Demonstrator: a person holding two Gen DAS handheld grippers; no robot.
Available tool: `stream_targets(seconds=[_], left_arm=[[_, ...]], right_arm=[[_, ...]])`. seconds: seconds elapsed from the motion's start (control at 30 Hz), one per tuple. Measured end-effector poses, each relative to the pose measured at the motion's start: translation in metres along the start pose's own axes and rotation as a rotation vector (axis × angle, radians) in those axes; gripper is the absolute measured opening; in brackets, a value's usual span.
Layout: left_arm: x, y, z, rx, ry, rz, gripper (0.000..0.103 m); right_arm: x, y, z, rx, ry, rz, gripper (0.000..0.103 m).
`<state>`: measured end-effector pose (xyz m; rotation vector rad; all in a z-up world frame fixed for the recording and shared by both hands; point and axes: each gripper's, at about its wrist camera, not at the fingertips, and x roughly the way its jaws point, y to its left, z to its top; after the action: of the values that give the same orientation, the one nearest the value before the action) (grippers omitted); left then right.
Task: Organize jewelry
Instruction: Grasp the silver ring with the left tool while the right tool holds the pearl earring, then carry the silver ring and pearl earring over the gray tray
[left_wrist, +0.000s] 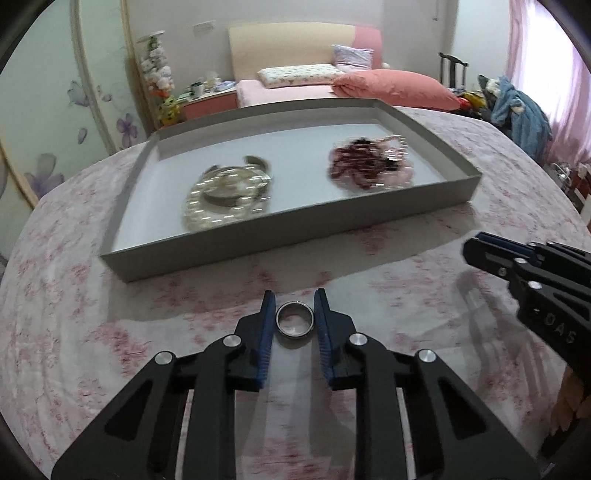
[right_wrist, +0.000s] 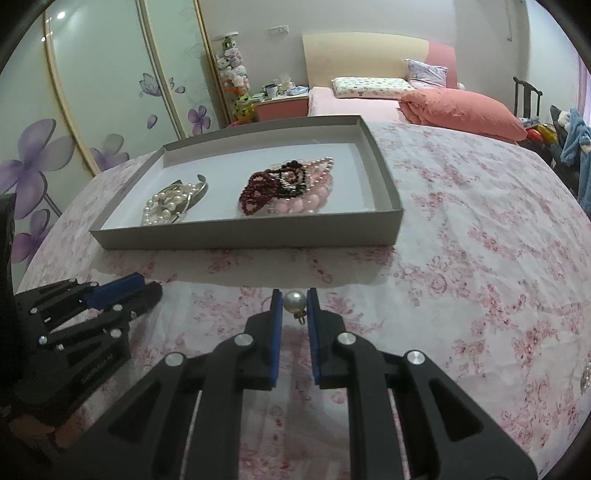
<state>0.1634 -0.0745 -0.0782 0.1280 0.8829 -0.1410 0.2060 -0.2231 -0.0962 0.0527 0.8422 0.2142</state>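
Left tool (left_wrist: 294, 314) clamps silver ring (left_wrist: 295, 319); right tool (right_wrist: 294, 308) pinches pearl earring (right_wrist: 294, 301).

You see a silver ring (left_wrist: 295, 324) and a pearl earring (right_wrist: 294, 301) before a grey tray (right_wrist: 243, 233) holding bead bracelets (right_wrist: 286, 188).

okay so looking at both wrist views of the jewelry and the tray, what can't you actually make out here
- Left wrist view: the pearl and metal pile and the dark red bead pile in the tray are motion-blurred; single pieces cannot be separated.
- Left wrist view: the right gripper is cut off by the right edge, hiding what it holds.
- Right wrist view: the left gripper shows side-on; its ring is hidden.
- Right wrist view: a small sparkly item at the right edge is too small and cropped to identify.
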Motion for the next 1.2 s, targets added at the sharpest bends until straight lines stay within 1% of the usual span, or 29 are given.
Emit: stream_targets(seconds=[0.2,0.27,0.4,1.03,1.13,1.2], left_arm=[[-0.001,0.049,-0.005,-0.079,0.003,0.102,0.023],[-0.002,0.061,-0.006,-0.11,0.004,0.114,0.023],[-0.004,0.07,-0.008,-0.14,0.003,0.104,0.023],[-0.006,0.071,-0.008,-0.153,0.0,0.094,0.023],[-0.008,0.074,-0.01,-0.168,-0.001,0.091,0.023],[-0.012,0.077,-0.011,-0.186,-0.014,0.077,0.023]], right_arm=[[0.015,0.019,0.006,-0.042,0.037,-0.008,0.014],[0.02,0.023,0.006,-0.05,0.051,-0.013,0.014],[0.021,0.027,0.006,-0.061,0.051,-0.026,0.014],[0.022,0.027,0.006,-0.058,0.049,-0.03,0.014],[0.014,0.024,0.006,-0.042,0.017,-0.017,0.014],[0.004,0.023,0.008,-0.036,-0.026,-0.01,0.014]])
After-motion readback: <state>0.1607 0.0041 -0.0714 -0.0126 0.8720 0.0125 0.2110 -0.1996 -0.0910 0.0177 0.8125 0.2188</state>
